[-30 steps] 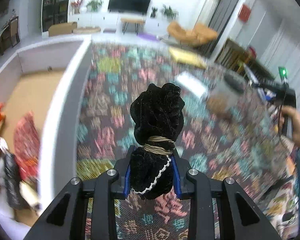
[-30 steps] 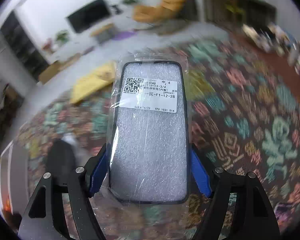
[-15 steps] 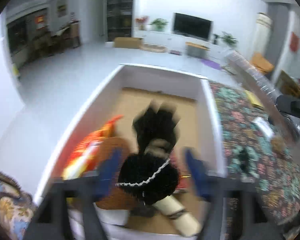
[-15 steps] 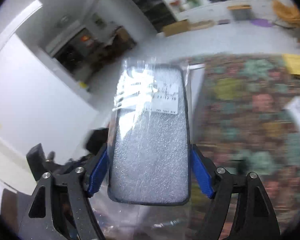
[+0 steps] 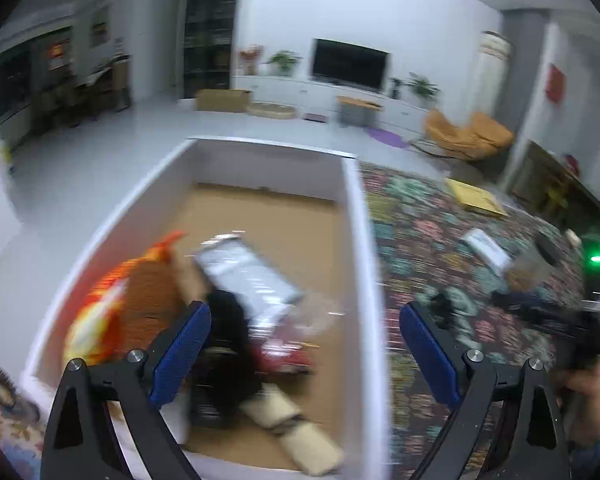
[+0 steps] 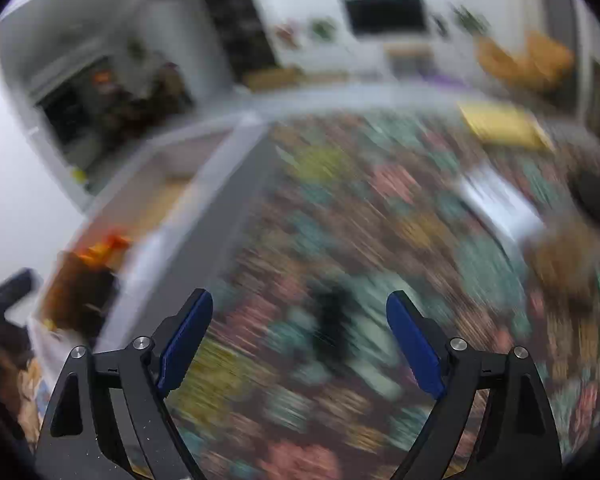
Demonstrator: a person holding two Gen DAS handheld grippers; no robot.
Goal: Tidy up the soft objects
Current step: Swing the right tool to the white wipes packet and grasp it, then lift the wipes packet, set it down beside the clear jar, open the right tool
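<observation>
- Drop-off step: left gripper (image 5: 304,354) has just spread wide, empty; black velvet pouch (image 5: 228,344) lies in the box (image 5: 362,248), lower centre.
- Right gripper (image 6: 300,344), released and empty, next needs another soft item from the patterned cloth (image 6: 340,208).

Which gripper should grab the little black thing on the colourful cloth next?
Probably the right gripper: it is open, empty, and the black thing sits between its fingers. The left gripper hangs over the box.

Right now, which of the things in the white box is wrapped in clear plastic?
The grey phone case, lying mid-box beside the black velvet scrunchie; only it carries shiny wrap.
</observation>
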